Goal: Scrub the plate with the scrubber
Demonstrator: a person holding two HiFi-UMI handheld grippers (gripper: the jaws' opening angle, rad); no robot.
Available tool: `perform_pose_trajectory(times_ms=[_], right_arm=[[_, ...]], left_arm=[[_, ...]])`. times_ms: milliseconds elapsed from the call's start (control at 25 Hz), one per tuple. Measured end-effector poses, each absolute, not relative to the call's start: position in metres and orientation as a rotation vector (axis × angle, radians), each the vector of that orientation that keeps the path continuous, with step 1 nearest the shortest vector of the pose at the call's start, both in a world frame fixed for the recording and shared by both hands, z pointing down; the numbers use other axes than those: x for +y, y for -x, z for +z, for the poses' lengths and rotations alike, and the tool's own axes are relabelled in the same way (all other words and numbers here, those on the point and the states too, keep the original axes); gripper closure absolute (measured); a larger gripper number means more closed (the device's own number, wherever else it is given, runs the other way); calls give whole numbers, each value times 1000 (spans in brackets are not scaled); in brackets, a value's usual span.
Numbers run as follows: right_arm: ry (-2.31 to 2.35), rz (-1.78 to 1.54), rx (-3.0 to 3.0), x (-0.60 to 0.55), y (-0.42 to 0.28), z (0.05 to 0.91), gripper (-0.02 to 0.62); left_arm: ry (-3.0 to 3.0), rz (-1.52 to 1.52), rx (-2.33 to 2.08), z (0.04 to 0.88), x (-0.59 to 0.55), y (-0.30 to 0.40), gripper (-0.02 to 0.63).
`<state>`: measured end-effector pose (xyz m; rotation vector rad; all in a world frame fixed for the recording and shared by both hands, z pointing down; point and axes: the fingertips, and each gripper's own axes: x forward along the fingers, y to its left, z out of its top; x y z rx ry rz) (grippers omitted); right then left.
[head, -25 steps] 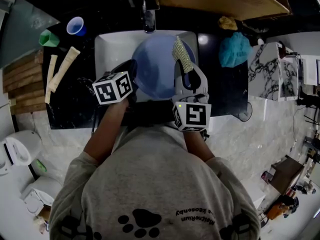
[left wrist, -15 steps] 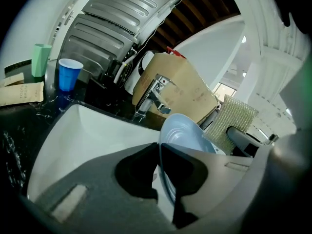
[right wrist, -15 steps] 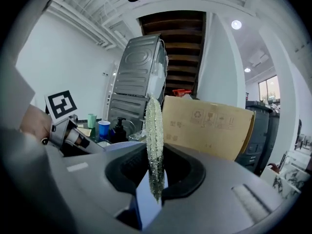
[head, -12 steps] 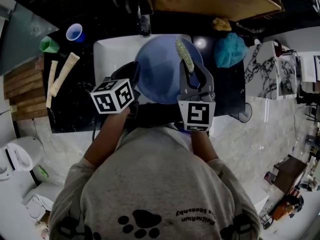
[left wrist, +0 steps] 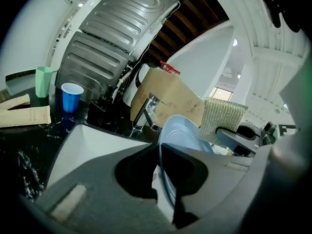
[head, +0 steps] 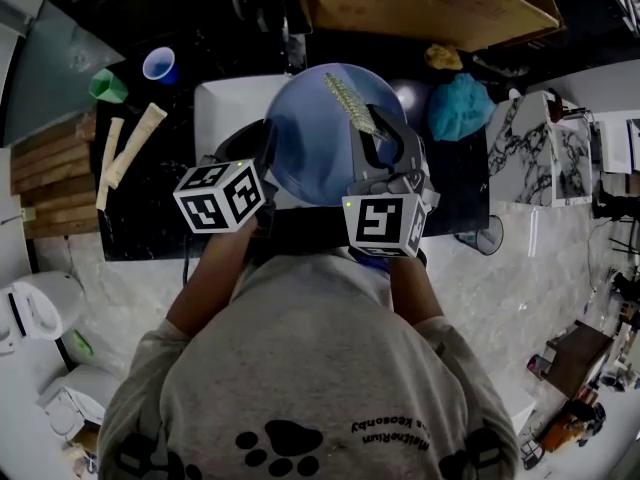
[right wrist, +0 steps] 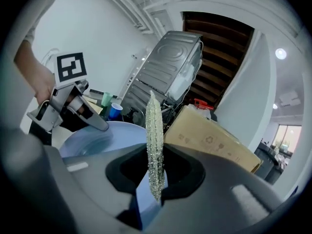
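The round blue plate (head: 315, 138) hangs tilted above the white sink (head: 222, 108). My left gripper (head: 263, 155) is shut on its left rim; in the left gripper view the plate (left wrist: 181, 130) runs edge-on between the jaws of that gripper (left wrist: 162, 177). My right gripper (head: 376, 138) is shut on the flat, silvery mesh scrubber (head: 347, 103), which lies slanted over the plate's upper right part. In the right gripper view the scrubber (right wrist: 154, 130) stands upright in that gripper (right wrist: 155, 182), with the plate (right wrist: 100, 135) and the left gripper (right wrist: 73, 108) behind it.
A faucet (head: 291, 30) rises behind the sink. On the black counter (head: 150, 218) to the left are a blue cup (head: 158, 65), a green cup (head: 108, 85) and two pale tubes (head: 130, 146). A teal cloth (head: 462, 104) lies right; a cardboard box (head: 420, 3) stands behind.
Both grippers have risen, lifting the plate higher above the sink. The right gripper has rolled, so the scrubber now slants to the upper left across the plate.
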<state>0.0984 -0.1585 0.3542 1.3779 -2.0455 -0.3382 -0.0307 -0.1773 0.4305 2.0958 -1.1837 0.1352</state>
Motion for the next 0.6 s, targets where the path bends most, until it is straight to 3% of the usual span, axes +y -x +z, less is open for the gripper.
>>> perform_pose_trajectory(times_ms=[600], right_arm=[[-985,-743,-1617,-178,-70,364,528]], left_arm=[[-2141,90,-1226,402,-178,32,577]])
